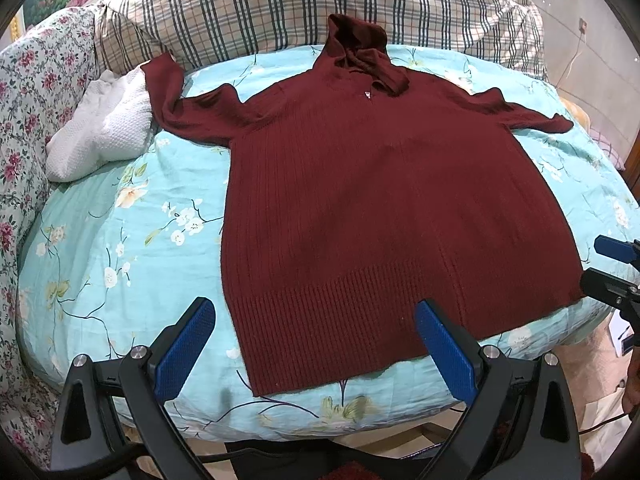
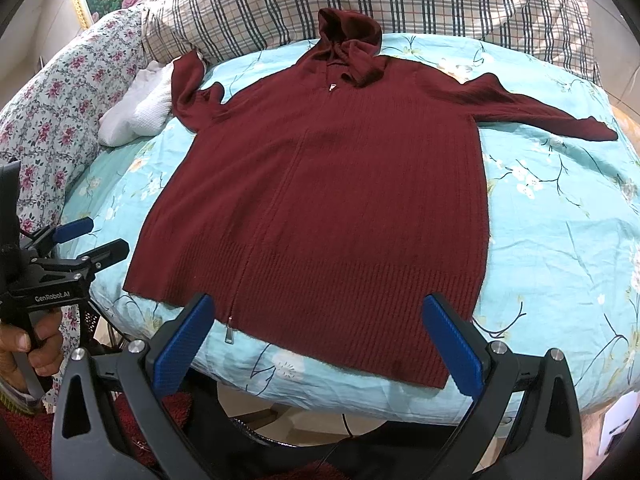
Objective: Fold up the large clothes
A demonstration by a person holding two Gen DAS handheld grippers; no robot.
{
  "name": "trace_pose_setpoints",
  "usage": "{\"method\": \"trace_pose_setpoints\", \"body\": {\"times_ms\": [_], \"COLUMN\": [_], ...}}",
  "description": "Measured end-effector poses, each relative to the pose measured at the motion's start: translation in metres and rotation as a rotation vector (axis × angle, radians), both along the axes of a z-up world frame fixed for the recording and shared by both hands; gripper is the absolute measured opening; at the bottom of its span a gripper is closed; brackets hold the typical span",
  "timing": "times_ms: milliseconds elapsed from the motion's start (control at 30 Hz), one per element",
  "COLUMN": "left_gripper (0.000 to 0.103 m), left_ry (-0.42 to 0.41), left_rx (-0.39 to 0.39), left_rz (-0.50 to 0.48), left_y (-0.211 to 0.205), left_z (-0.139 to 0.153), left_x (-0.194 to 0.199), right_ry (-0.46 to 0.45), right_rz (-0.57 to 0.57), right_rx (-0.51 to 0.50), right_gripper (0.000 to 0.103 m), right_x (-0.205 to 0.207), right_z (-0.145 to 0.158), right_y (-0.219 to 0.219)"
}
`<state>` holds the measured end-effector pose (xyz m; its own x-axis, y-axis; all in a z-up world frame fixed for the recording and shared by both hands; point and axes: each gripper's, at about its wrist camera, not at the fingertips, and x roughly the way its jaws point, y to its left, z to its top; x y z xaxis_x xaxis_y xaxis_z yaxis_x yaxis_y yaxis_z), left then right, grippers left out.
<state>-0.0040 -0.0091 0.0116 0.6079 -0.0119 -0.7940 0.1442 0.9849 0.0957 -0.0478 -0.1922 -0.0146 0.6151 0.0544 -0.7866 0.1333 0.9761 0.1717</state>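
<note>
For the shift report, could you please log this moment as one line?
stage: before first fold | hooded cardigan: flat on bed, sleeves out | left tool: open, empty | right tool: open, empty

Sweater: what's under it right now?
The sweater lies flat on the floral sheet, which shows all around it. Anything beneath the knit itself is covered and can't be seen.

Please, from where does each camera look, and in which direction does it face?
Left wrist: sits on the left claw, faces down over the bed's near edge at the sweater; the right claw shows at its right edge.
Right wrist: sits on the right claw, same aim; shows the left claw and the hand holding it.
Shared: sweater, bed, plaid quilt.
</note>
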Motion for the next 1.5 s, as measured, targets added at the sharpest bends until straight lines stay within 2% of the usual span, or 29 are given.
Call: {"method": "trace_pose_setpoints", "body": {"times_ms": [500,633,733,933,1067,1200,1300,1400,1467,1500], "left_gripper": [0.101,0.101,0.101,0.101,0.101,0.101,0.101,0.101,0.101,0.101], "left_ry": [0.065,0.133,0.125,0.123,0.127,0.132,0.125,0.137,0.142,0.147], "left_rx": [-0.025,-0.090,-0.107,-0.089,-0.076,-0.066,-0.078,-0.083,-0.094,-0.100], "left_rz": [-0.006,-0.014,-0.016,-0.030,-0.039,-0.048,-0.054,-0.059,-0.061,-0.060], "left_y": [0.003,0.006,0.006,0.003,-0.003,-0.008,-0.013,-0.015,-0.017,-0.018], "left_z": [-0.003,-0.008,-0.013,-0.020,-0.023,-0.026,-0.027,-0.030,-0.032,-0.033], "left_x": [0.006,0.011,0.014,0.025,0.034,0.046,0.055,0.068,0.076,0.080], "right_ry": [-0.022,-0.009,-0.042,-0.056,-0.095,-0.103,-0.090,-0.091,-0.105,-0.117], "right_rz": [-0.005,-0.014,-0.028,-0.085,-0.169,-0.285,-0.375,-0.457,-0.498,-0.532], "right_rx": [0.016,0.032,0.066,0.079,0.126,0.189,0.234,0.175,0.138,0.152], "right_gripper": [0.103,0.103,0.103,0.103,0.103,0.085,0.078,0.064,0.060,0.057], "right_x": [0.001,0.002,0.003,0.003,0.001,-0.001,0.002,0.009,0.017,0.023], "right_z": [-0.002,-0.004,-0.005,-0.006,-0.007,-0.010,-0.011,0.000,0.010,0.015], "right_y": [-0.005,-0.008,-0.014,-0.035,-0.073,-0.126,-0.167,-0.204,-0.230,-0.250]}}
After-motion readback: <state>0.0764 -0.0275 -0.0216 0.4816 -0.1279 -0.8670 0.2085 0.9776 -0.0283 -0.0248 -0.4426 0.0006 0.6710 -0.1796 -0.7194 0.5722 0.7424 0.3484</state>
